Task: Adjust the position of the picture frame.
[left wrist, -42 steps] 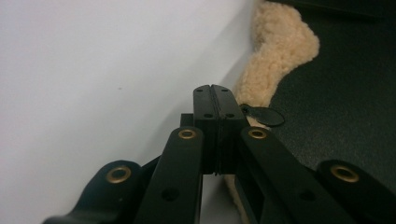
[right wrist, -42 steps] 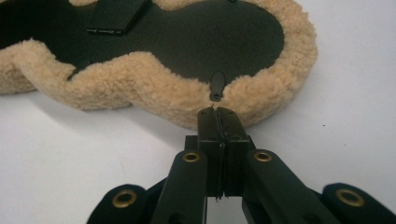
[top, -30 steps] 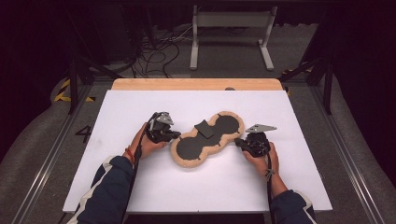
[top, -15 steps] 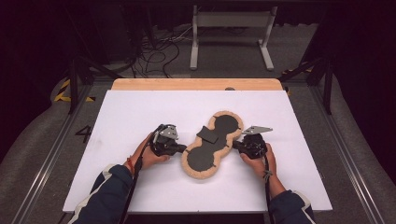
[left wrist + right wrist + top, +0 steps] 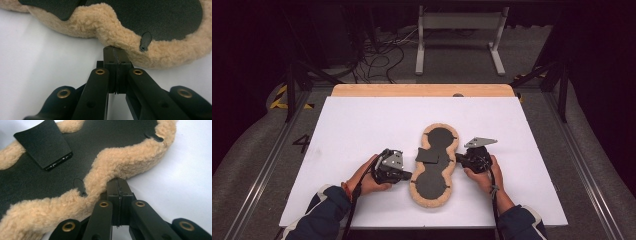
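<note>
High view: a fleece-edged, peanut-shaped pad with a dark face lies near the middle of the white table, its length running away from the person. The left gripper and right gripper meet its waist from either side.

Left gripper view: the jaws are pressed together, tips touching the fleece rim, pinching nothing.

Right gripper view: the jaws are likewise closed against the rim; a small dark flap rests on the pad. The nudging looks midway, with no grasp yet.
</note>
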